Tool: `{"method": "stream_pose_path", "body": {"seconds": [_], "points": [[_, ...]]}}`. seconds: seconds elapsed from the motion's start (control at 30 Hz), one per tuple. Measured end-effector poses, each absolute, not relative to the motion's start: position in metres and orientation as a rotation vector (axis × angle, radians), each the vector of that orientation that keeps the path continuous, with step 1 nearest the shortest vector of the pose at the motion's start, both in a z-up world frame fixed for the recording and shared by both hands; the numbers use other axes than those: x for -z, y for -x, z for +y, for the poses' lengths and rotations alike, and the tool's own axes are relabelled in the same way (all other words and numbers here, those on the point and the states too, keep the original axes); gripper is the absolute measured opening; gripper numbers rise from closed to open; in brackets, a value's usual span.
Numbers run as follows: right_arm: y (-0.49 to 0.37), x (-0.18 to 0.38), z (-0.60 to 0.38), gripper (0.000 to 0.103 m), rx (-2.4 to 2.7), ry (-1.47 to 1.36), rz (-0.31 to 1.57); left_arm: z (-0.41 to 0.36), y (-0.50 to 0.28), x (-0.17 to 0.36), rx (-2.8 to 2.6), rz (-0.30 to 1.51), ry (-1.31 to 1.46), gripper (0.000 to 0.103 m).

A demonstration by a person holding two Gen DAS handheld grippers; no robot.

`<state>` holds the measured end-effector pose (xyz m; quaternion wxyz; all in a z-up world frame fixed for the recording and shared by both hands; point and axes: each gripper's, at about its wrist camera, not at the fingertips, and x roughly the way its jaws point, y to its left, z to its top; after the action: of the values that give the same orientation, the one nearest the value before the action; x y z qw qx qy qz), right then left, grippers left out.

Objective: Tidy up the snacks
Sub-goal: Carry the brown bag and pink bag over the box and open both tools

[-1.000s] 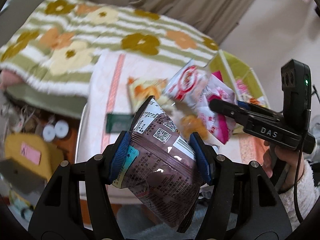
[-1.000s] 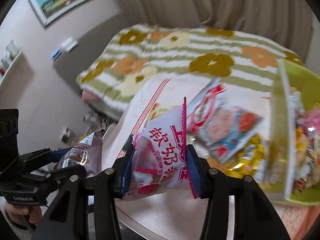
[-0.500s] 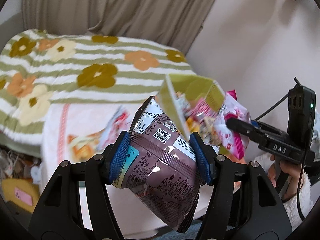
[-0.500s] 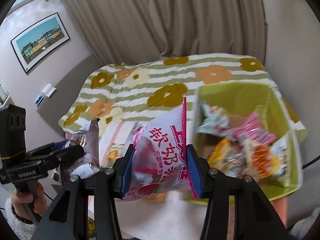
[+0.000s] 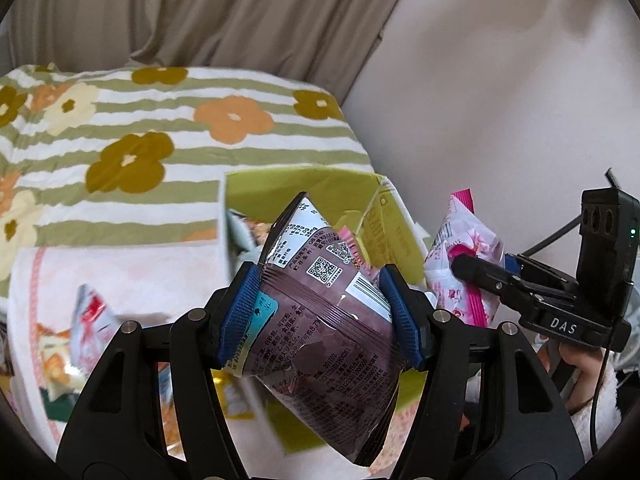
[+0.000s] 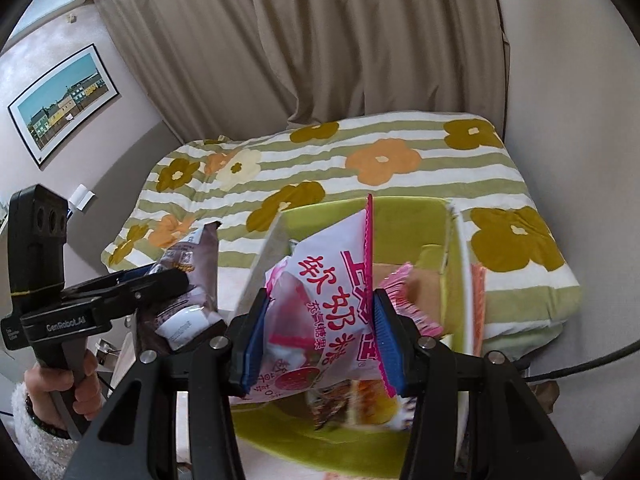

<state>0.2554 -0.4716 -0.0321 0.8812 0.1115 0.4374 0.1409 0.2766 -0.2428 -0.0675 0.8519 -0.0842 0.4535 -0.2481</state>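
Observation:
My left gripper (image 5: 320,316) is shut on a brown snack packet (image 5: 328,320) and holds it in the air just in front of a green box (image 5: 304,192) with snacks in it. My right gripper (image 6: 318,336) is shut on a pink and white candy packet (image 6: 332,300) and holds it above the same green box (image 6: 404,216). The right gripper (image 5: 472,268) with its pink packet (image 5: 468,248) shows at the right of the left wrist view. The left gripper (image 6: 172,280) with the brown packet (image 6: 188,272) shows at the left of the right wrist view.
Loose snack packets (image 5: 88,320) lie on a pale pink tablecloth (image 5: 132,268) to the left of the box. A bed with a green striped flower blanket (image 6: 360,160) lies behind. Curtains (image 6: 320,40) and a wall close the back.
Both grippers have swung right from the loose snacks on the table to the green box, each still holding its packet. The box now lies right under and ahead of them.

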Motion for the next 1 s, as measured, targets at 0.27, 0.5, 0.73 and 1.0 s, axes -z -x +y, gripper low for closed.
{"method": "stream_pose_path", "body": {"seconds": [0.27,0.5,0.73,1.0], "points": [[-0.277,0.052,-0.506,0.045,-0.256,-0.290,0.937,-0.298,-0.318,0.098,0.569,1.032,0.068,0.059],[-0.302,0.064,-0.516,0.045,-0.233,-0.318,0.964,-0.321,-0.336,0.115,0.583,1.064,-0.010,0.081],[-0.318,0.080,-0.517,0.045,-0.211,-0.327,1.012,-0.306,-0.332,0.125,0.549,1.087,-0.047,0.102],[-0.337,0.095,-0.506,0.045,-0.223,-0.304,1.057,-0.268,-0.317,0.131,0.517,1.096,0.028,0.102]]}}
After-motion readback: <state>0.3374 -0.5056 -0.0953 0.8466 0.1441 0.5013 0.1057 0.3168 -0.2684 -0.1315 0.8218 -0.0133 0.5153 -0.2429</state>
